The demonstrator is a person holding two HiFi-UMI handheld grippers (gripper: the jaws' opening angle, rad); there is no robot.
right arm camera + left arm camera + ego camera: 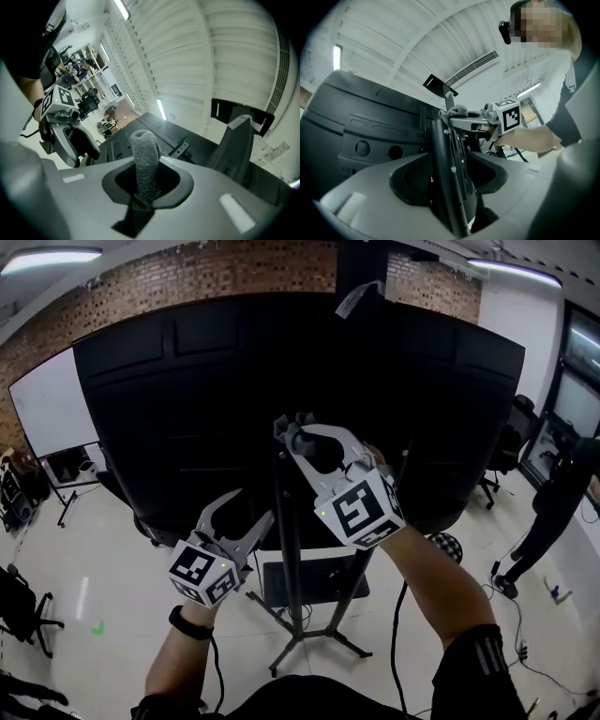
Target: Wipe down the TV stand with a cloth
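The black TV stand's upright post (284, 549) carries a big black screen (187, 409), seen from its back. My left gripper (255, 526) is low on the post, jaws shut around it; in the left gripper view the post (440, 140) runs up between the jaws. My right gripper (302, 435) is higher, near the post's top, shut on a grey cloth (298, 427). In the right gripper view the cloth (144, 150) sticks up as a roll from between the jaws, with the stand's top bracket (239, 131) beyond it.
The stand's splayed legs (305, 643) and a dark shelf (314, 582) are below my hands. A whiteboard (52, 404) stands at the left and office chairs (19, 610) on the pale floor. A person (558, 507) stands at the right.
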